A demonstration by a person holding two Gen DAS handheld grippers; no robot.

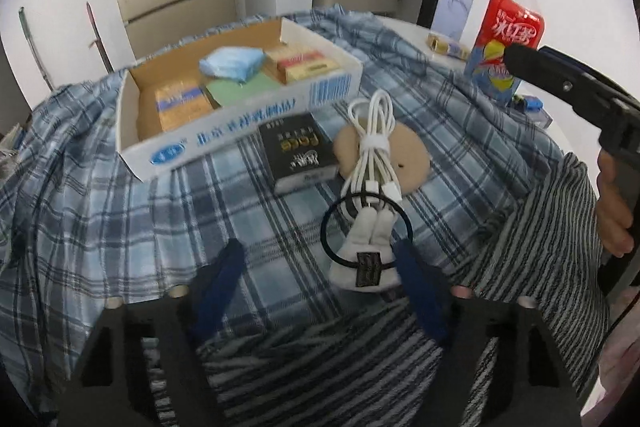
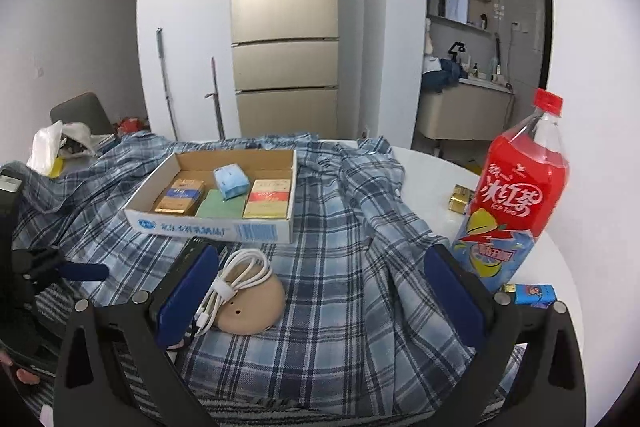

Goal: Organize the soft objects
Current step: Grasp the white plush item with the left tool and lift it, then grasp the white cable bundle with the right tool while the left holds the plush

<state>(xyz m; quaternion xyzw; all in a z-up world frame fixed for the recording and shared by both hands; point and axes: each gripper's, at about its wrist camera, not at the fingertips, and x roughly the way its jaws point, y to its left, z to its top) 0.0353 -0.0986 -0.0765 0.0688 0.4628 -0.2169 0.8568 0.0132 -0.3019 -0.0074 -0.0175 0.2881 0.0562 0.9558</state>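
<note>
While we look along the left gripper, its blue fingers stand partly open on either side of a small white plush charm on a black hair tie. The charm lies nearer the right finger, and we cannot tell whether either pad touches it.

Furthest left on the plaid cloth sits a cardboard tray holding small packets and a blue tissue pack. Just in front of it lies a black box. Next comes a bundled white cable resting across a tan round disc, its plugs reaching the hair tie. A striped cloth lies nearer us.

To the right, our right gripper hangs wide open with nothing between its fingers, above bare plaid. A red iced tea bottle stands upright at the far right.
</note>
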